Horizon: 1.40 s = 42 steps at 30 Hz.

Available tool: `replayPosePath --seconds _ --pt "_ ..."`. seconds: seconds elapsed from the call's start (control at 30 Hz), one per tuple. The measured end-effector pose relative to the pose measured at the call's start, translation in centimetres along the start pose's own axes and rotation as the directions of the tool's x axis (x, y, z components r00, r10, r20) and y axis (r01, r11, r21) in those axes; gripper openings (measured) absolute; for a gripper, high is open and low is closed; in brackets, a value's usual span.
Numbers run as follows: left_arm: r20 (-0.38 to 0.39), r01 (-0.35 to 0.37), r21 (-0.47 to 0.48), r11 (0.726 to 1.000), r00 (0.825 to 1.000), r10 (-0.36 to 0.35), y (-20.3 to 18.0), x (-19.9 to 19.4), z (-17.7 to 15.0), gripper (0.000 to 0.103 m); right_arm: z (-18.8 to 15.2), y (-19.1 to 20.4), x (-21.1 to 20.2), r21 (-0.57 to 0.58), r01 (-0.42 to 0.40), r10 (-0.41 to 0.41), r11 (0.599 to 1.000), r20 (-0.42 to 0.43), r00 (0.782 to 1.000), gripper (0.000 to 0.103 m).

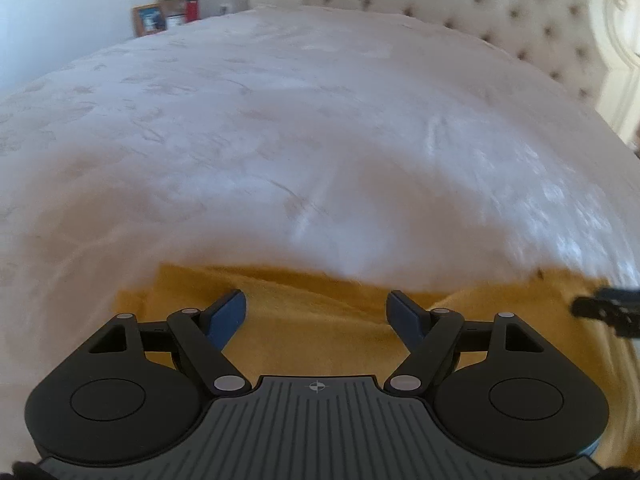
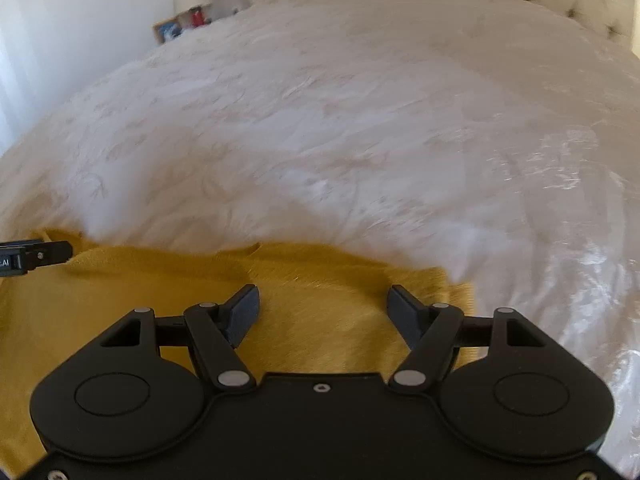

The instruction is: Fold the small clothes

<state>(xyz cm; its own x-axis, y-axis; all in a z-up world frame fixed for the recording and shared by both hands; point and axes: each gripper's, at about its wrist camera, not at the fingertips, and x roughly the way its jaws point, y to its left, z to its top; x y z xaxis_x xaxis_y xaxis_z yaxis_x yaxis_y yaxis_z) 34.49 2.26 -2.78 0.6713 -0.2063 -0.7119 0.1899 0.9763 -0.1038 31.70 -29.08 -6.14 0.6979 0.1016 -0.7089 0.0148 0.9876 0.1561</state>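
Fingers on your left gripper [image 1: 316, 316] and right gripper [image 2: 323, 312] were spread wide, empty, over the yellow cloth [image 2: 320, 280] on the bed [image 1: 280, 120].

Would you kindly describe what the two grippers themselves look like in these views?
Both are matte black linkage mechanisms with silver pivot pins and round black discs on each side. The left gripper has blue finger pads and a grey ribbed base plate with a small crosshair mark. The right gripper has darker pads and a plain black base.

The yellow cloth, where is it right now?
The yellow cloth lies on the white bed at its near edge, under both open grippers.
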Motion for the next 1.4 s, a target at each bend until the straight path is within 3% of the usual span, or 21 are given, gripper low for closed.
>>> replayPosePath --seconds 0.17,0.37,0.6,0.77,1.07,1.3,1.4 --pt "0.028 0.063 0.032 0.998 0.998 -0.064 -0.9 -3.5 -1.1 0.077 -2.6 -0.1 -3.8 -0.043 -0.035 0.037 0.998 0.051 0.998 0.074" --pt "-0.005 0.173 0.14 0.975 0.985 -0.174 -4.1 -7.9 -6.7 0.077 -8.0 1.0 -7.4 -0.112 -0.045 0.049 0.993 0.037 0.998 0.074" --pt "-0.069 0.157 0.231 0.96 0.987 -0.145 -6.8 -8.7 -13.0 0.08 -12.7 1.2 -9.8 -0.162 0.005 0.001 0.987 0.037 0.999 0.079" --pt "-0.029 0.11 0.276 0.955 0.994 -0.106 -7.6 -9.0 -14.9 0.087 -14.5 -0.4 -10.9 -0.091 -0.013 0.016 0.996 0.041 0.999 0.084" --pt "-0.017 0.093 0.242 0.966 0.996 -0.092 -7.0 -10.4 -17.2 0.096 -15.9 -3.1 -12.2 0.028 -0.098 0.096 0.995 0.057 0.994 0.085" --pt "-0.002 0.09 0.259 0.962 0.996 -0.093 -7.0 -10.6 -18.3 0.099 -15.7 -5.6 -12.3 0.165 -0.239 0.226 0.957 0.095 0.97 0.087" --pt "0.005 0.109 0.24 0.965 0.994 -0.113 -6.9 -10.4 -18.4 0.102 -15.5 -6.3 -11.9 0.224 -0.293 0.275 0.93 0.107 0.956 0.074"
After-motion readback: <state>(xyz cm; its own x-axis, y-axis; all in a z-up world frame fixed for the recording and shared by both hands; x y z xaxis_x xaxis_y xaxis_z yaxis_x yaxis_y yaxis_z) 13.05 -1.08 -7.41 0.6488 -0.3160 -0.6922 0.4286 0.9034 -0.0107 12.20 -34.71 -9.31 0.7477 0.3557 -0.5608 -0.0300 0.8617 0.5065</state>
